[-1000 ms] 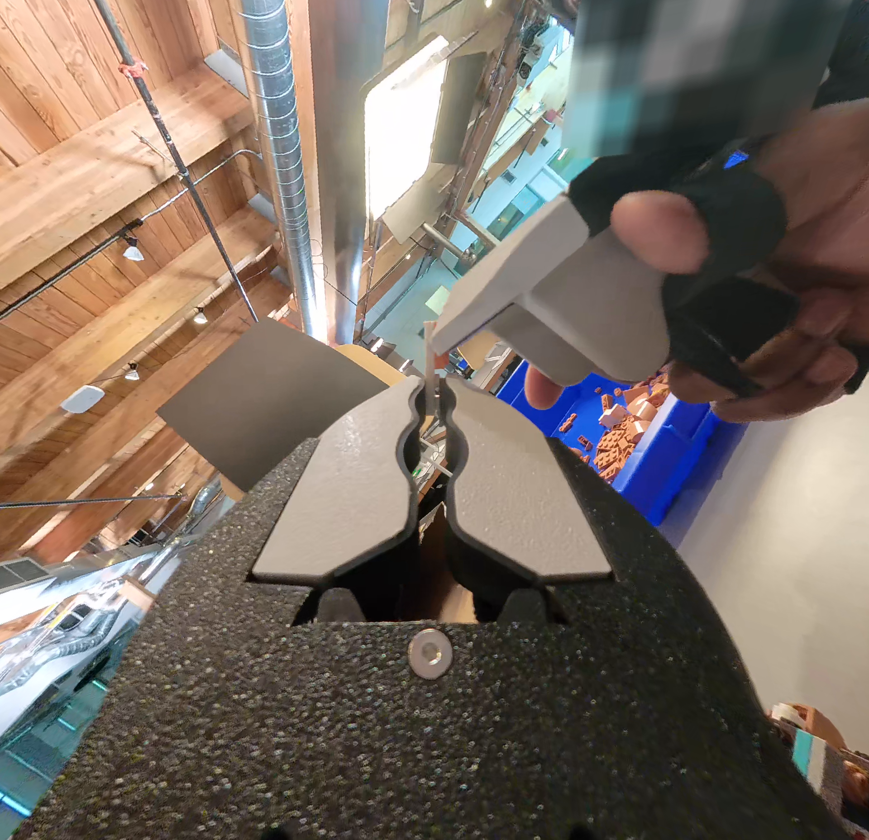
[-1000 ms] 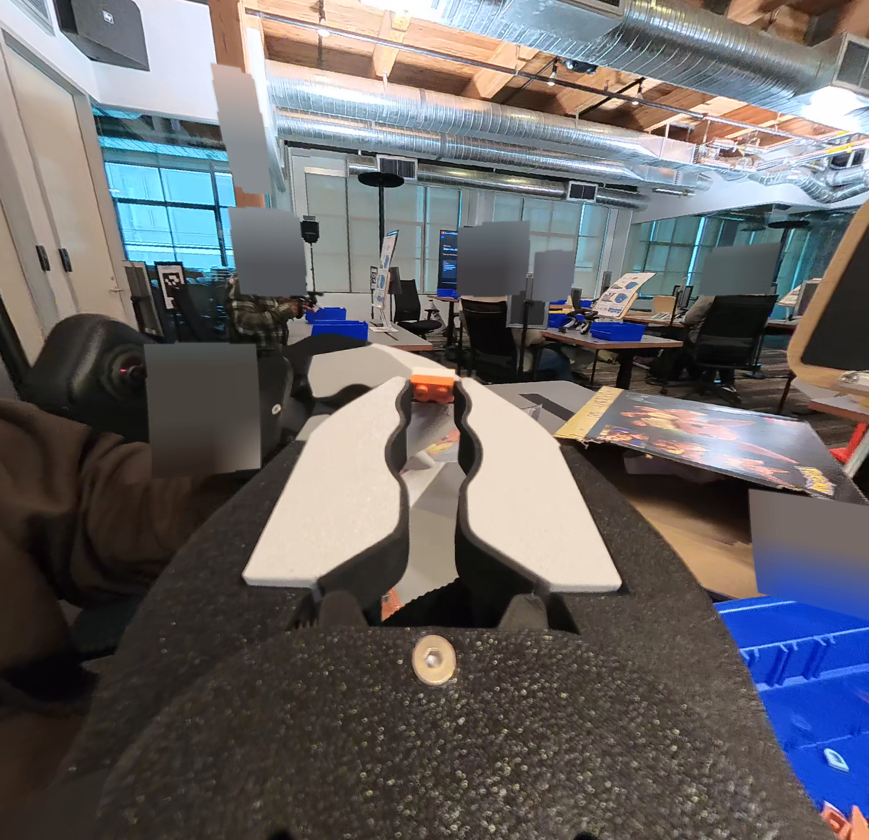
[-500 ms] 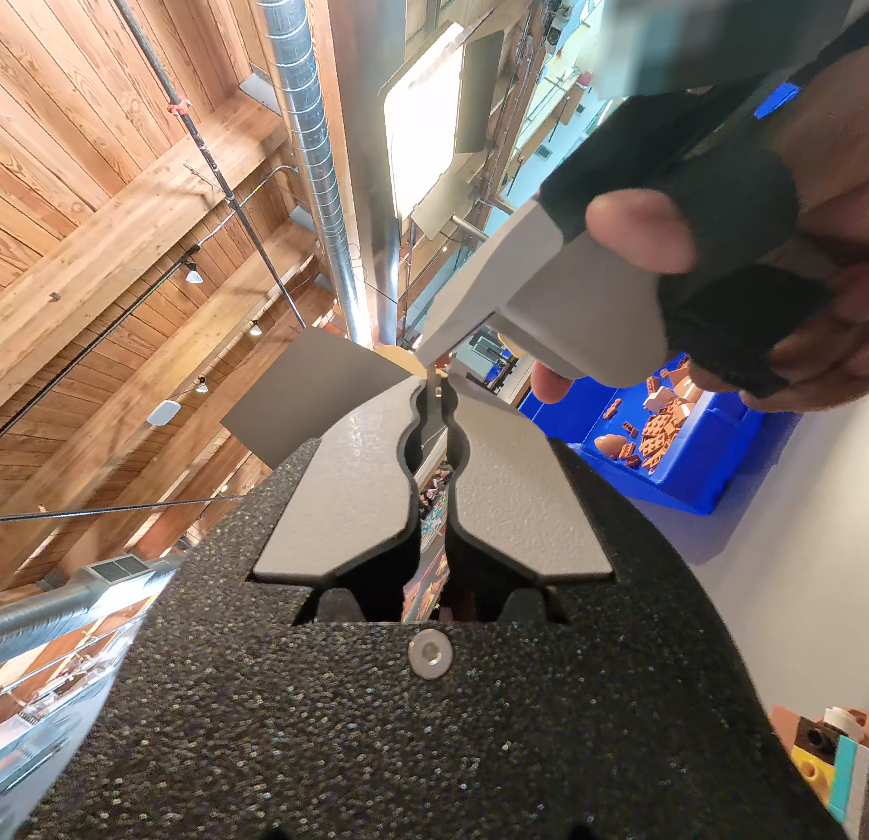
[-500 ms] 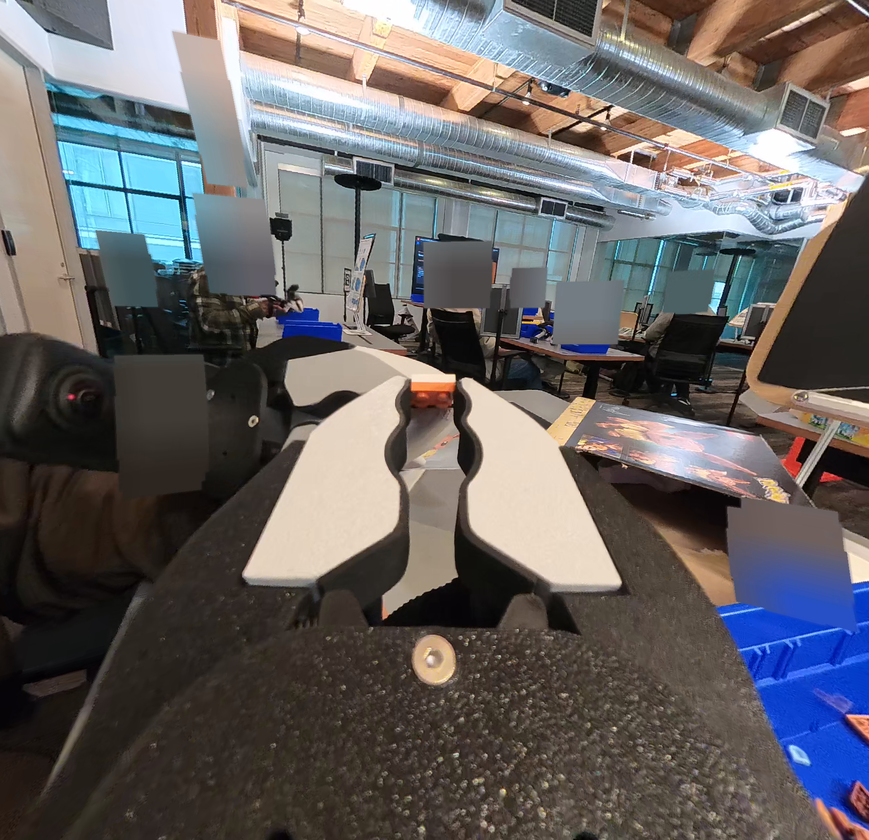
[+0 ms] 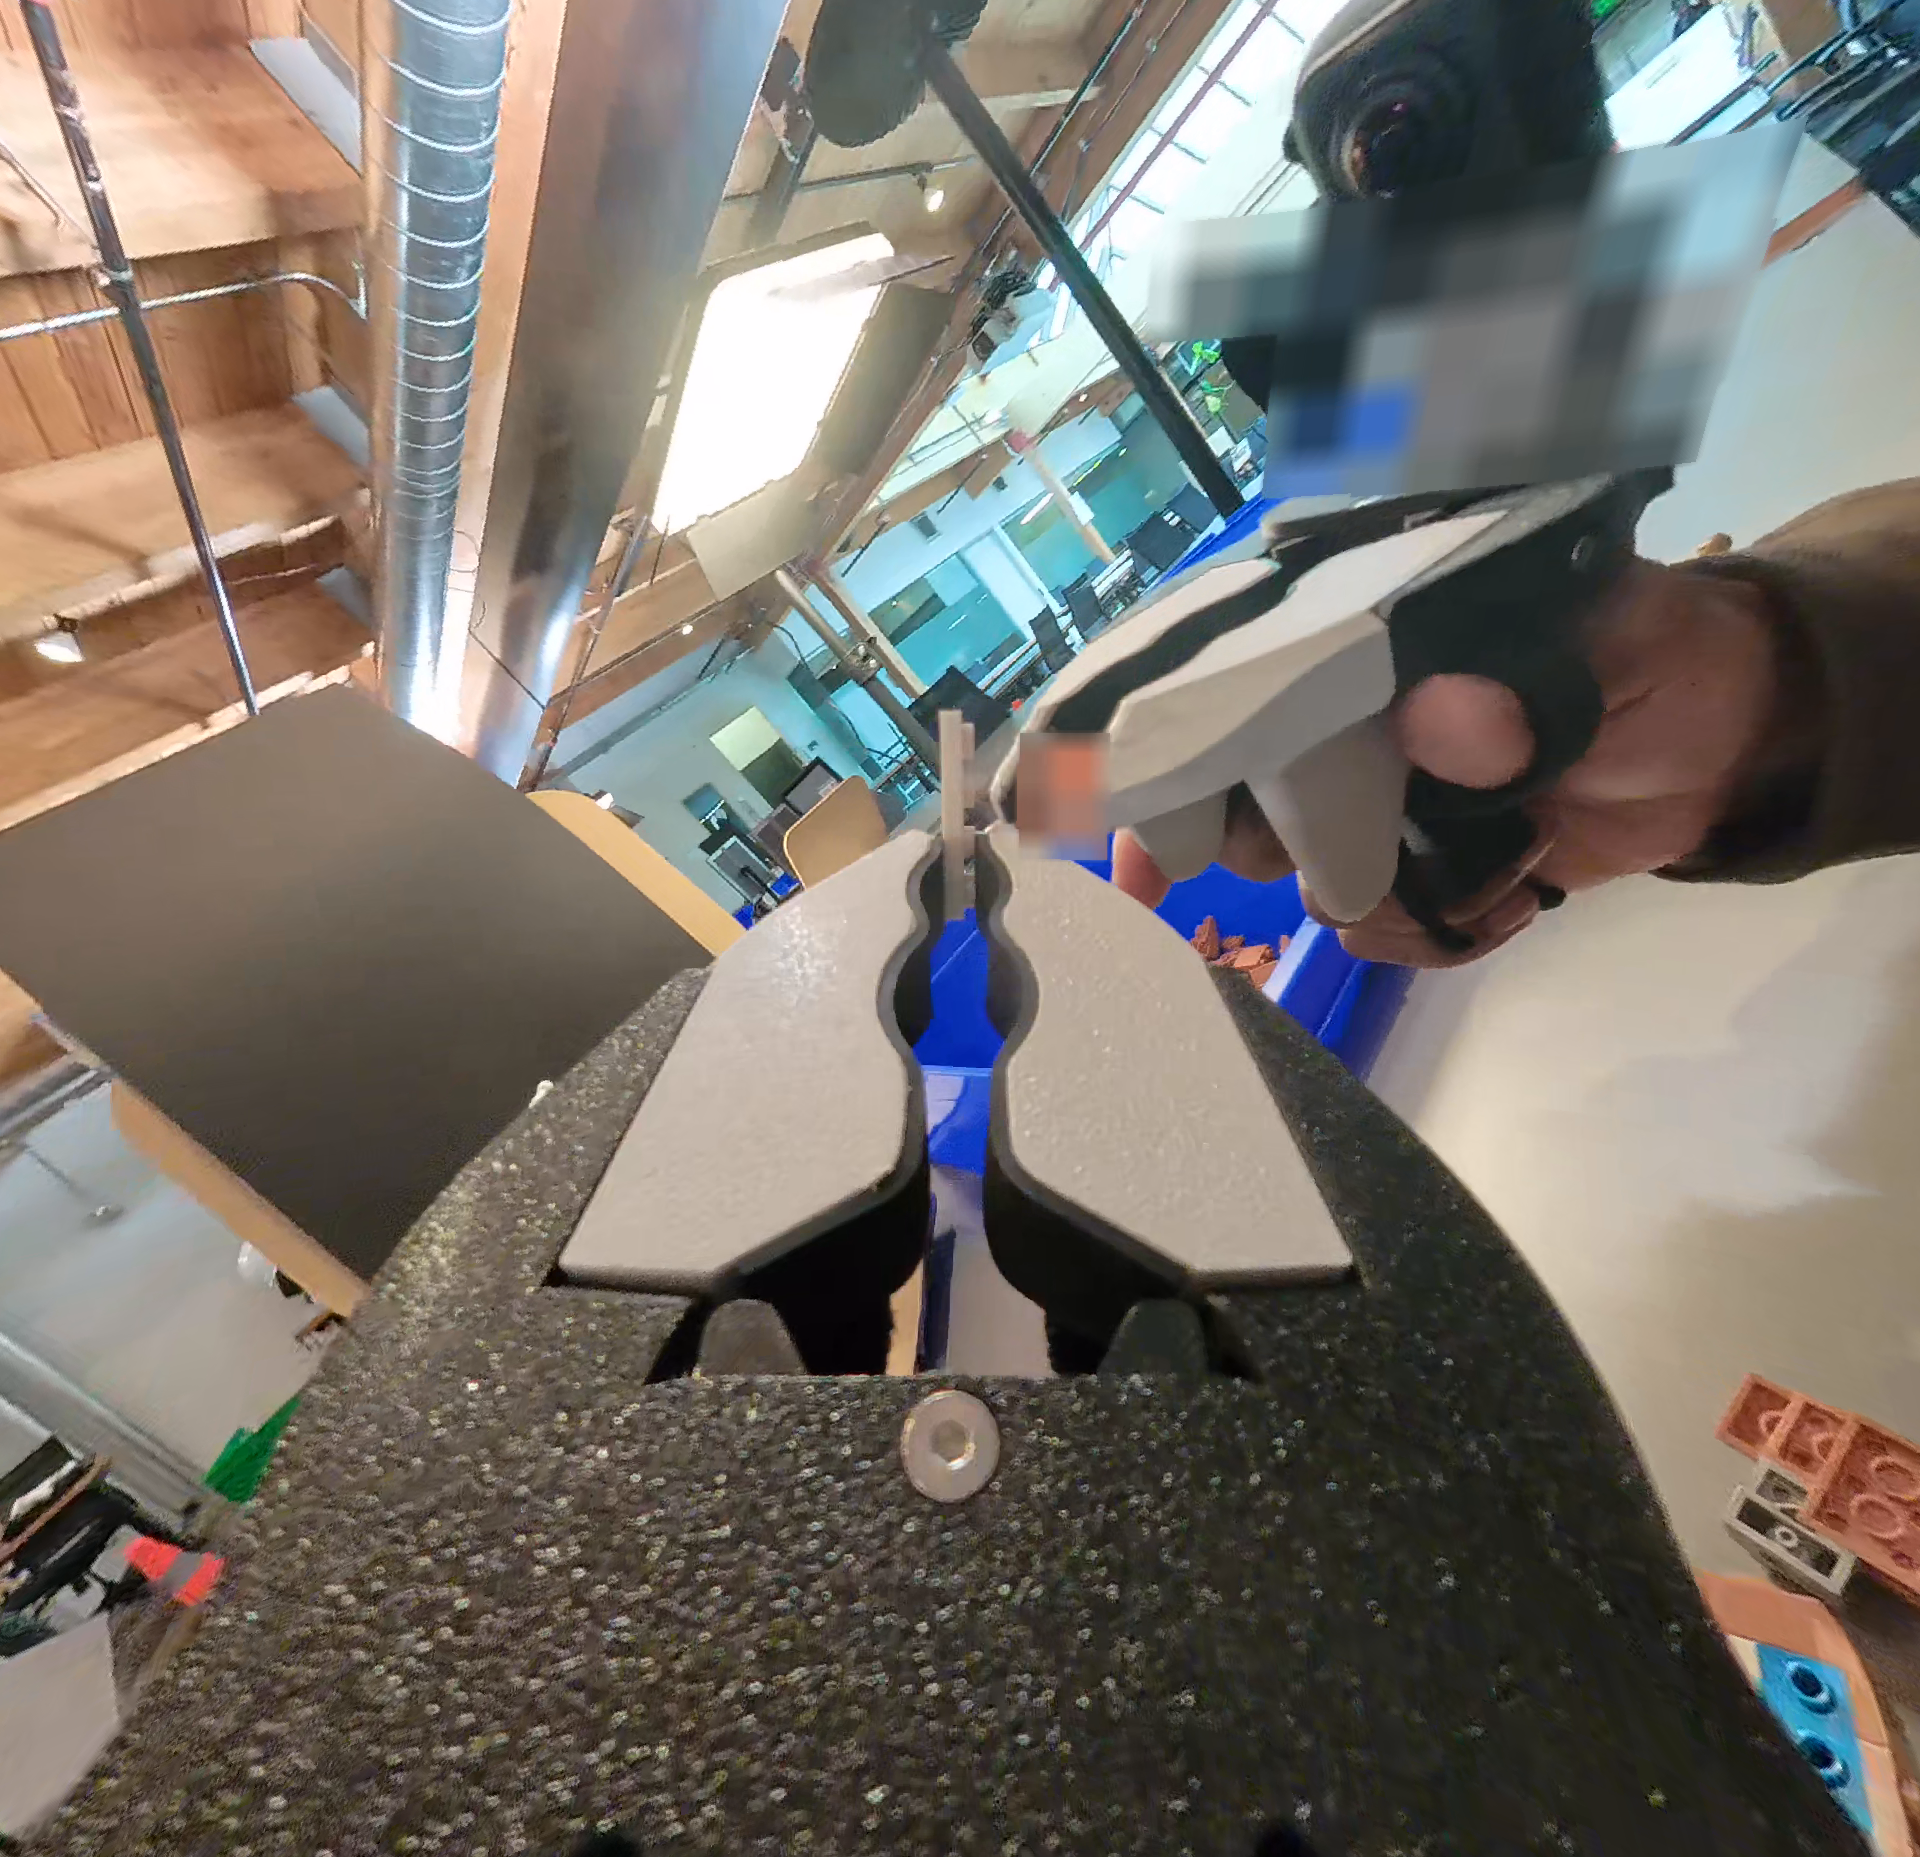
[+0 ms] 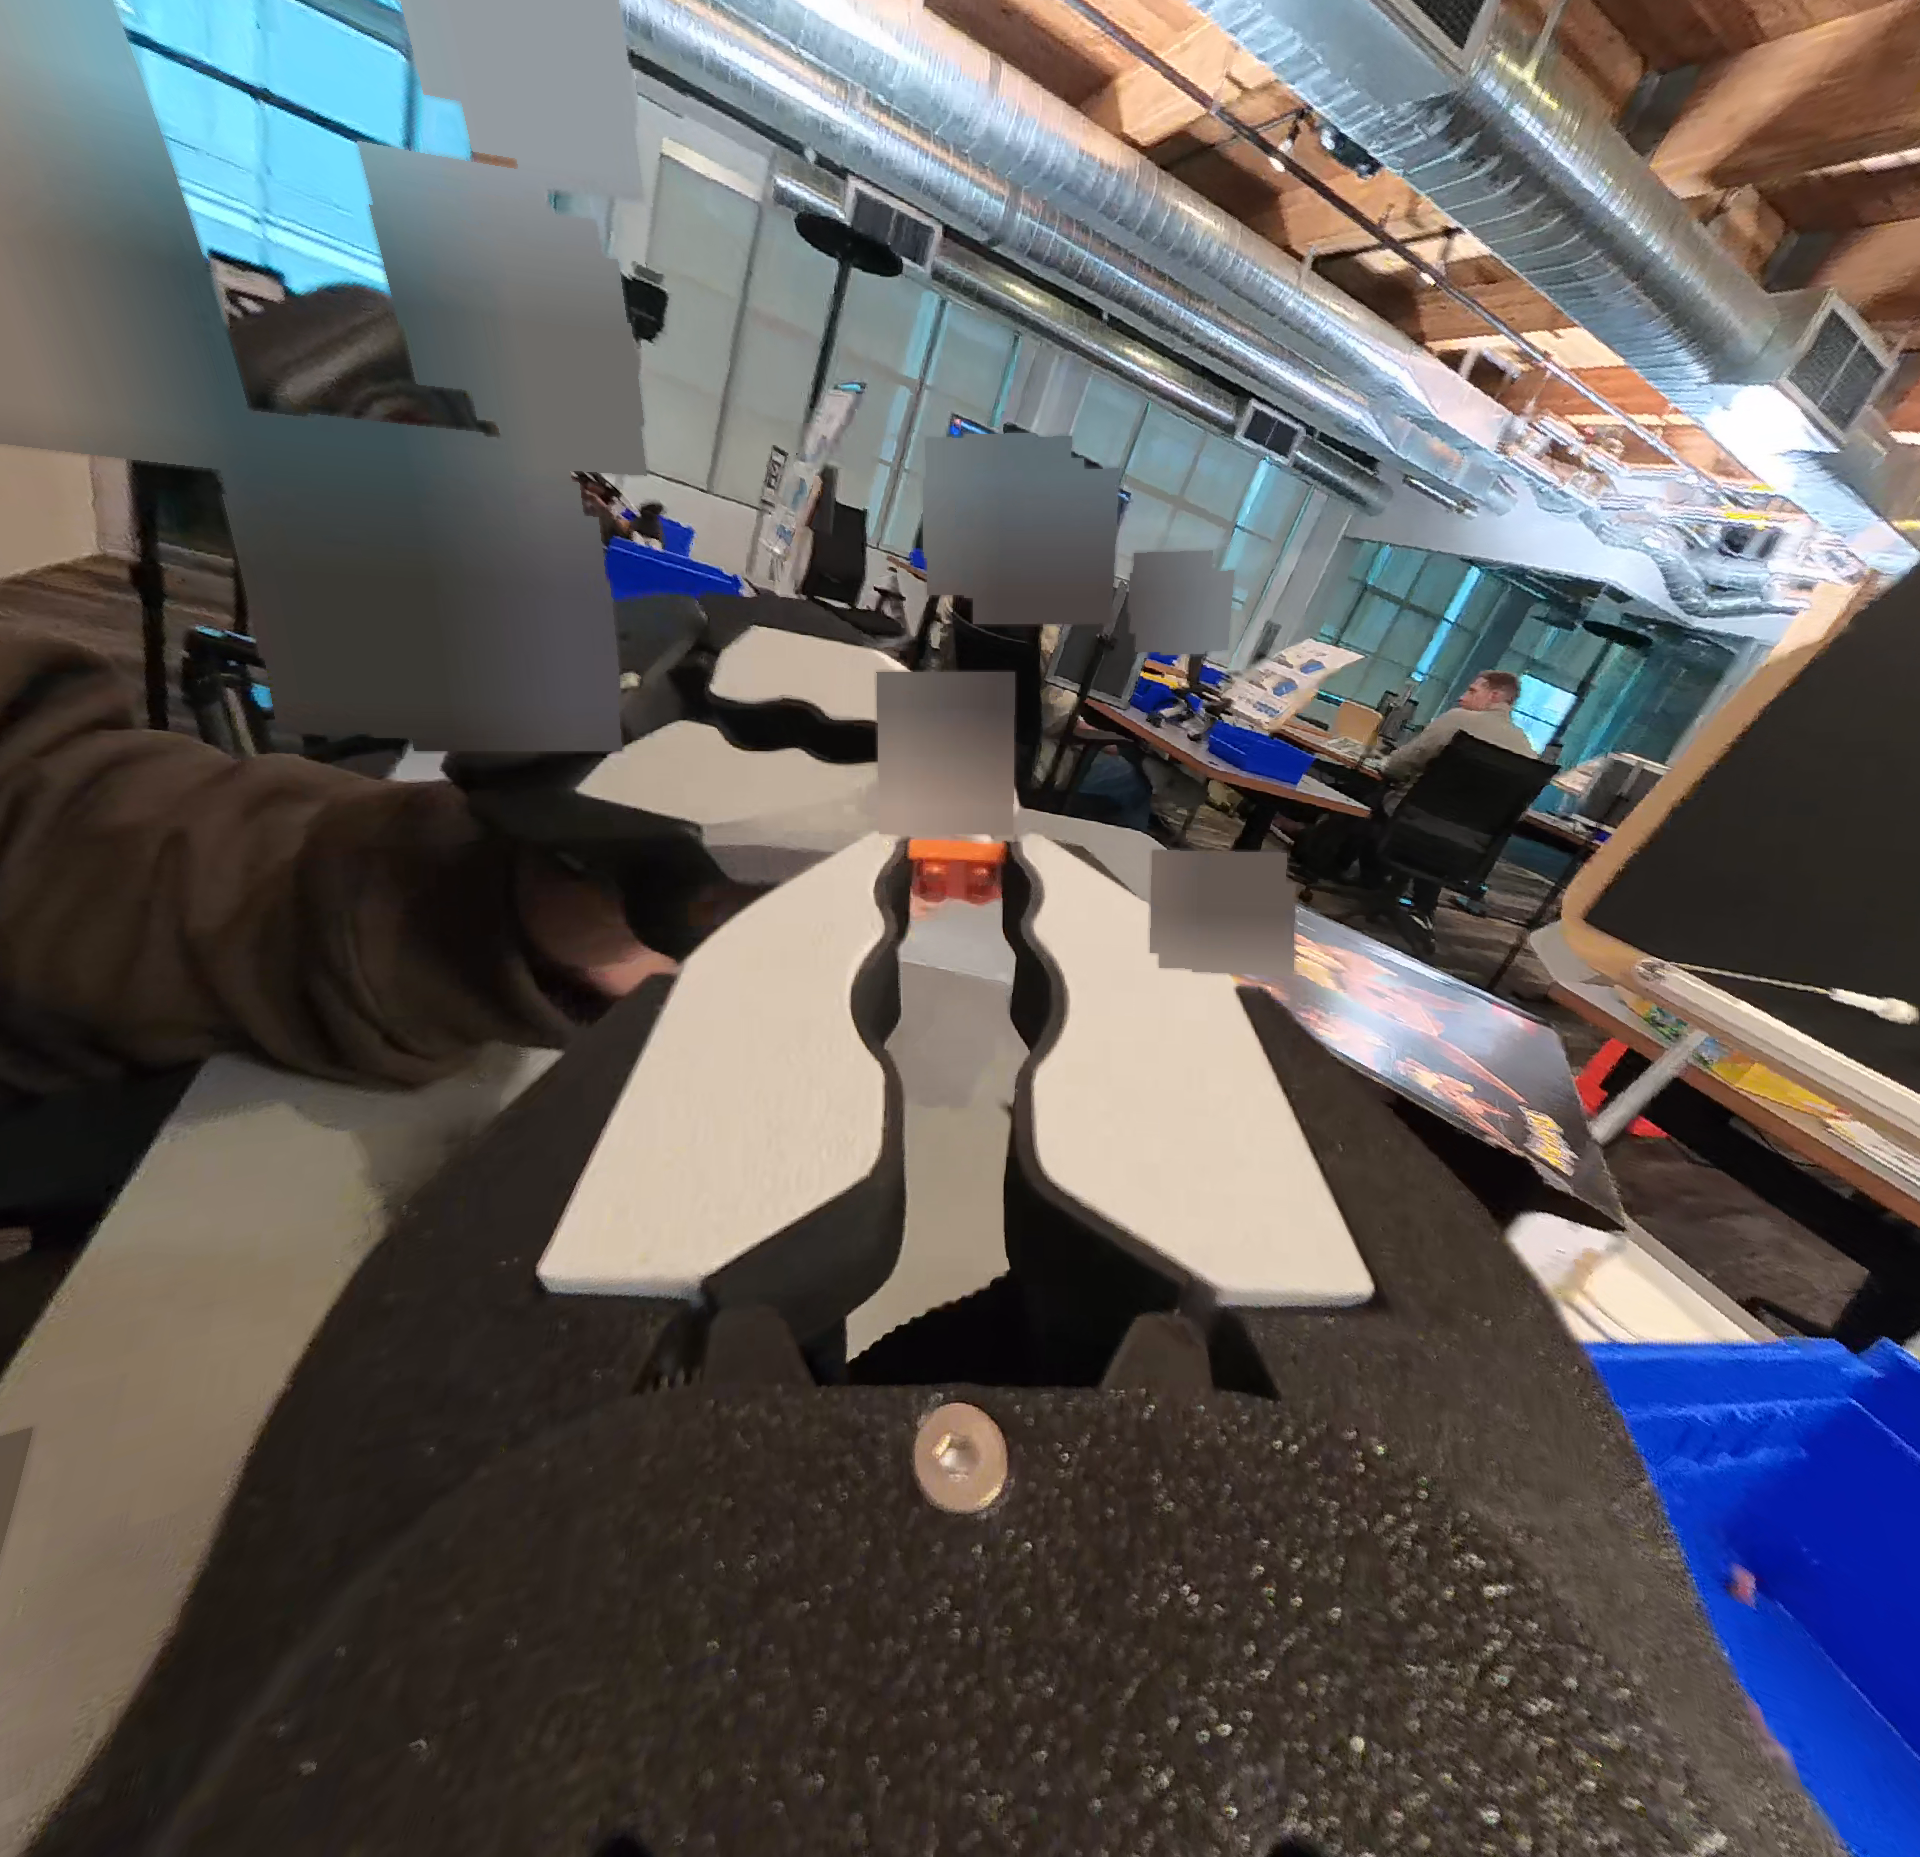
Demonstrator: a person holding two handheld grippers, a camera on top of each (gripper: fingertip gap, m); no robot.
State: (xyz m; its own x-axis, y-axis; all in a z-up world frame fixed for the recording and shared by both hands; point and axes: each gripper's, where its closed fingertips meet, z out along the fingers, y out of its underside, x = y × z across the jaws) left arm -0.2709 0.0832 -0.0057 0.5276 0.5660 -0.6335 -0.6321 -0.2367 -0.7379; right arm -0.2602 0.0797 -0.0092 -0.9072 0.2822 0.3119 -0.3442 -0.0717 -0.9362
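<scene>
Left wrist view: left claw [image 5: 961, 851] pinches a thin grey plate [image 5: 954, 799]; right claw [image 6: 956, 857] pinches an orange brick [image 6: 954, 869] at its tips.

Orange brick [image 6: 957, 871], grey plate [image 5: 956, 815] (prob.), blue bin [image 6: 1766, 1495].

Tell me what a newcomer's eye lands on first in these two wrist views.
In the right wrist view, the small orange brick pinched at the tips of the right hand-held gripper stands out against the grey fingers. In the left wrist view, the left hand-held gripper clamps a thin grey plate edge-on, with the other gripper close at its upper right, above a blue bin of reddish-brown bricks.
</scene>
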